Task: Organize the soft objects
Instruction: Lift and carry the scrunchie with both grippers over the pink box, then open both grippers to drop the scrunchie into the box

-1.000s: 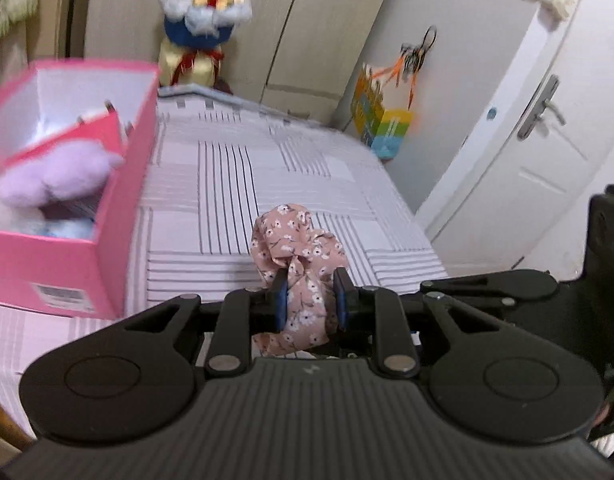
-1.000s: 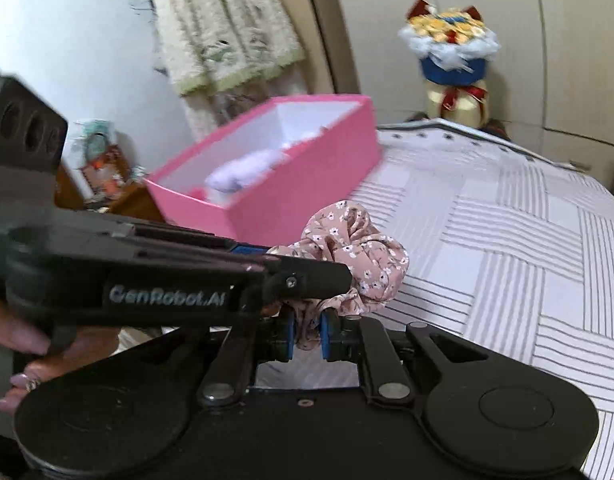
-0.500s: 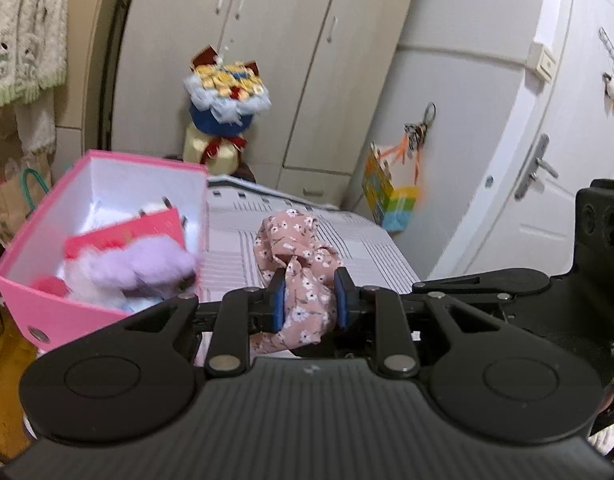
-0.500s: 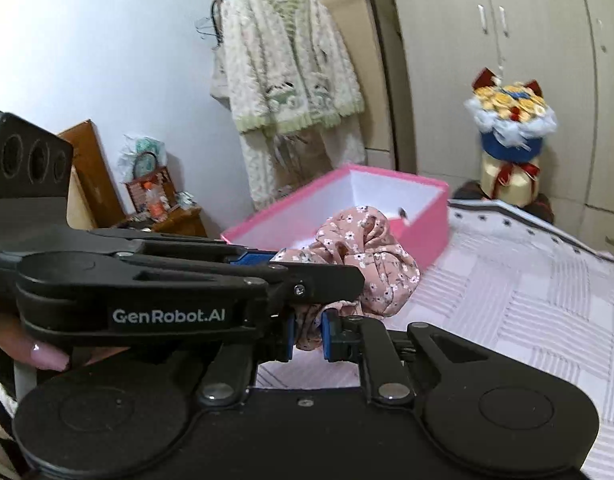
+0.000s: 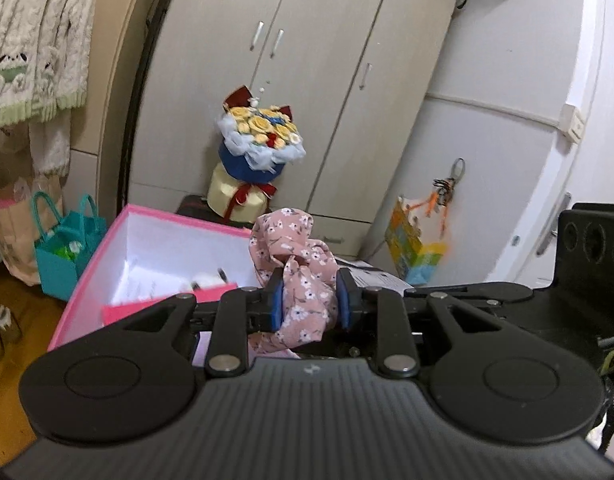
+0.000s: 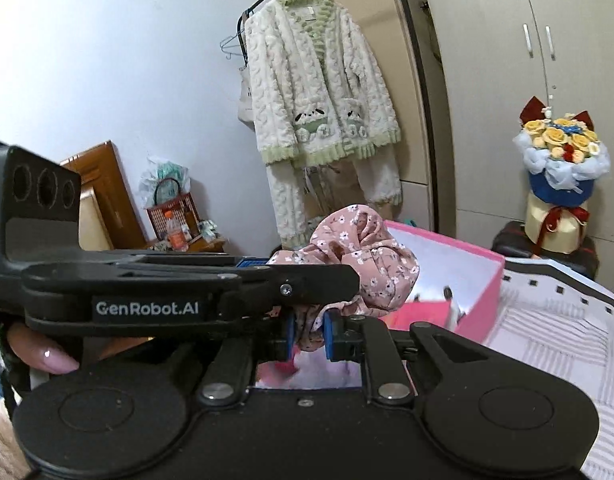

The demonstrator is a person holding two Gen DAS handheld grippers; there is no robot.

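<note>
Our left claw (image 5: 309,300) is nearly closed, its blue pads (image 5: 276,305) pressing from both sides on a pink scrunchie (image 5: 295,264); the right claw (image 6: 310,334) is likewise pinched onto the same scrunchie (image 6: 363,252) lower down, with a narrow fold of cloth squeezed between its pads (image 6: 329,334). So we hold the piece between the two claws, in the air, above the near end of a pink box (image 5: 147,248).

The scrunchie is a dusty-pink fabric ring printed with small white flowers and darker specks. It is gathered into soft, puffy ruffles; the bunched upper part bulges above the left claw, and a flatter tail hangs down between the pads.

On the side of the left claw, as we see it from the right wrist, white letters read "GenRobot.AI" (image 6: 147,308). A fingertip with a pale pink nail (image 6: 53,356) shows under that body.

The box (image 6: 459,276) is open-topped, pink outside and white inside, with a pink divider and some blurred small items in it; we cannot tell what they are. It stands at the edge of a bed (image 6: 555,332) covered in a grey-striped white sheet. Behind stand a bouquet (image 5: 261,140) of yellow flowers in a blue wrap, a pale wardrobe (image 5: 315,80), a hanging white-and-green fluffy cardigan (image 6: 319,92) and a teal bag (image 5: 67,252) on the floor.
</note>
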